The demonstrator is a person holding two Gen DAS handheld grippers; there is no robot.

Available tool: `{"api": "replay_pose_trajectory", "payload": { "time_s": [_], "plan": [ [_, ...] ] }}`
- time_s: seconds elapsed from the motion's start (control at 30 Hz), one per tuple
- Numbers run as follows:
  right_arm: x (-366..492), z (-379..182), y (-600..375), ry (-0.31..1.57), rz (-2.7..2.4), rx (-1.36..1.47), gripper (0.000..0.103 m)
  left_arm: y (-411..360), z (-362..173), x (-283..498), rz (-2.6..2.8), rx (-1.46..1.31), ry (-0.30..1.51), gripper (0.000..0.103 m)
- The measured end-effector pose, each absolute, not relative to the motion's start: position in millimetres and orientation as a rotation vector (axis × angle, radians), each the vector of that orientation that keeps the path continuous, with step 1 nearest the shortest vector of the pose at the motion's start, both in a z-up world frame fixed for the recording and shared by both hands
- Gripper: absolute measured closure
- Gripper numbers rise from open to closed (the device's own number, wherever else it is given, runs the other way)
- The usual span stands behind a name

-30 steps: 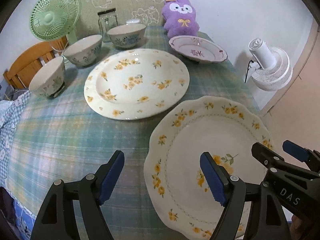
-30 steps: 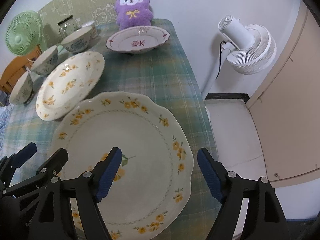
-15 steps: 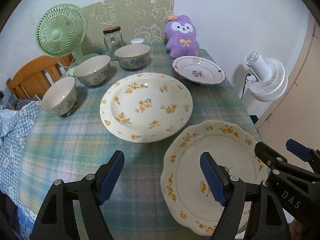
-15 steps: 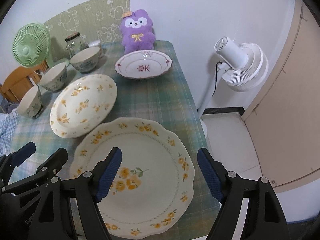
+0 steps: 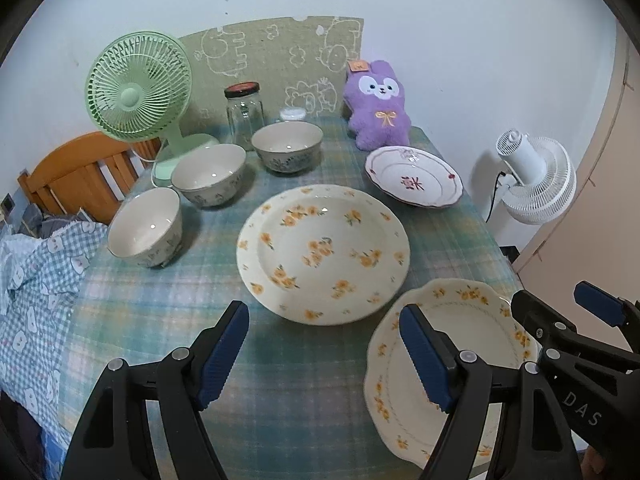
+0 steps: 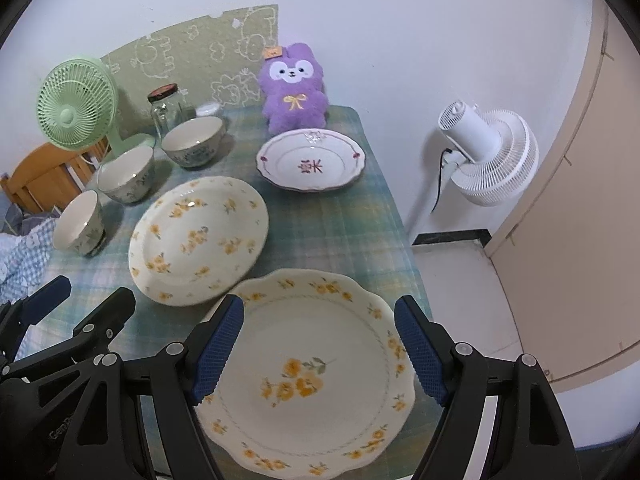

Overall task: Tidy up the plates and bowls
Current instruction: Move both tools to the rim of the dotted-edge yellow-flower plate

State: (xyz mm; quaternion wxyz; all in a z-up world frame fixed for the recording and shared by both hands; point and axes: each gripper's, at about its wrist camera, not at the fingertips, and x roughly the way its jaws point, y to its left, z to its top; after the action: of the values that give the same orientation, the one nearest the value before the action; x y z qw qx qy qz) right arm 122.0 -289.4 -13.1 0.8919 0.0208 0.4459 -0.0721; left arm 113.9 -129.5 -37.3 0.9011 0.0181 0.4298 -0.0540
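Both claws released, nothing gripped: left claw (image 5: 324,354), right claw (image 6: 320,346) above scalloped plate (image 6: 320,380); round floral plate (image 5: 324,252) just behind it, three bowls (image 5: 208,174) further left on tabletop (image 5: 160,312)

- Here's the tabletop (image 5: 168,304), covered edge to edge in a green-and-blue plaid cloth
- Nearest edge, right side: a scalloped plate (image 6: 320,376) with yellow flowers sits flat
- Just beyond it, the round floral plate (image 5: 324,252), close to the scalloped one, rims near each other
- Further back on the right, a small plate with red trim (image 5: 414,182), standing apart
- Left side, three bowls in a diagonal line: near bowl (image 5: 146,226), middle bowl (image 5: 208,174), far bowl (image 5: 287,146)
- Back edge: a green fan (image 5: 138,88), a glass jar (image 5: 244,112) and a purple plush rabbit (image 5: 378,104)
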Motion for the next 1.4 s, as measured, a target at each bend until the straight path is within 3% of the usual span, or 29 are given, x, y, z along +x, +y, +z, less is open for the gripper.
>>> {"api": "replay_pose_trajectory", "payload": {
  "time_s": [0.77, 1.4],
  "plan": [
    [190, -7, -240, 0.893, -0.098, 0.054, 0.023, -82, -35, 174, -0.095, 0.040, 0.849, 0.025],
    [256, -42, -236, 0.930, -0.085, 0.052, 0.027, -76, -68, 237, -0.105, 0.047, 0.886, 0.025]
  ]
}}
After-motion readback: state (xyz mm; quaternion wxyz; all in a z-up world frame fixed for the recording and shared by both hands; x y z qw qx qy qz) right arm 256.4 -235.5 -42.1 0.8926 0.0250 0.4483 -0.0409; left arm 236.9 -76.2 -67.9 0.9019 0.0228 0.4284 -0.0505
